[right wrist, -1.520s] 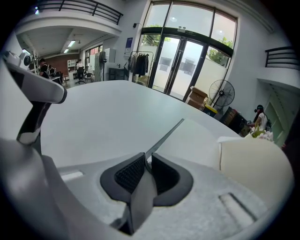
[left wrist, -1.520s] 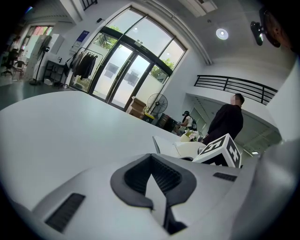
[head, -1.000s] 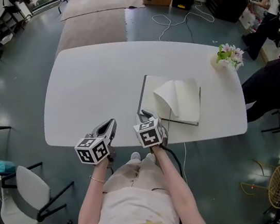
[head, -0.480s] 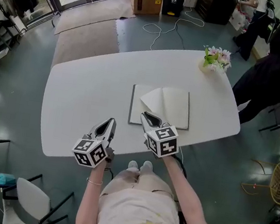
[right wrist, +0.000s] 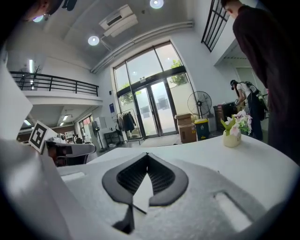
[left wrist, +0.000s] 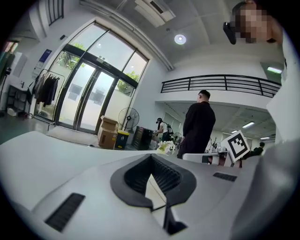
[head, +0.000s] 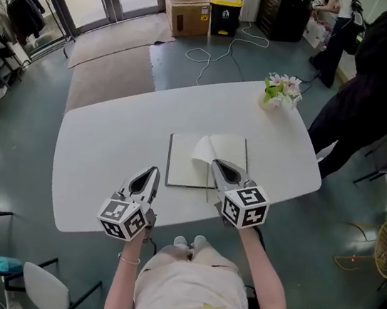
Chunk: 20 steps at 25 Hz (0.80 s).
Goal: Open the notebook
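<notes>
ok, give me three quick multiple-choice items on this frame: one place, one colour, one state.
1. Where on the table is the flower vase?
A) far right corner
B) near left corner
C) dead centre

2. What colour is the table top?
A) black
B) white
C) wood brown

3. What state is the notebook in?
A) shut
B) open, one page curling up
C) standing on edge

Answers:
1 A: it stands by the far right edge.
2 B: the top is plain white.
3 B: bare pages show and one arches up.
</notes>
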### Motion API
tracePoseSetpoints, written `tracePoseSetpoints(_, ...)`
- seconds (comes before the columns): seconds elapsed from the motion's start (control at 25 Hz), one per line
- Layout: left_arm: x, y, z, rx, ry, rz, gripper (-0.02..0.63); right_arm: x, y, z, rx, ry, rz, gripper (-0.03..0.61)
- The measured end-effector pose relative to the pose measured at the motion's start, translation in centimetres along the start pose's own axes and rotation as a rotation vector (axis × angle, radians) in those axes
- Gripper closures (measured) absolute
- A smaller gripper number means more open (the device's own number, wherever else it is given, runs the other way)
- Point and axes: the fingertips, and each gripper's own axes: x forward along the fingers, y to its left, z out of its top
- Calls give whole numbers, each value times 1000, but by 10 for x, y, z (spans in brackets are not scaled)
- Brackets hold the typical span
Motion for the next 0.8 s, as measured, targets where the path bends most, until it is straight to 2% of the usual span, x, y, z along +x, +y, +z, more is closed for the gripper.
tracePoseSetpoints(0.36, 9, -20, 28, 72, -42, -25, 615, -41, -38, 40, 55, -134, -53, 572)
tracePoseSetpoints(0.8, 14, -35, 40, 120, -87, -11, 614, -73, -70, 53, 65, -217, -112, 572)
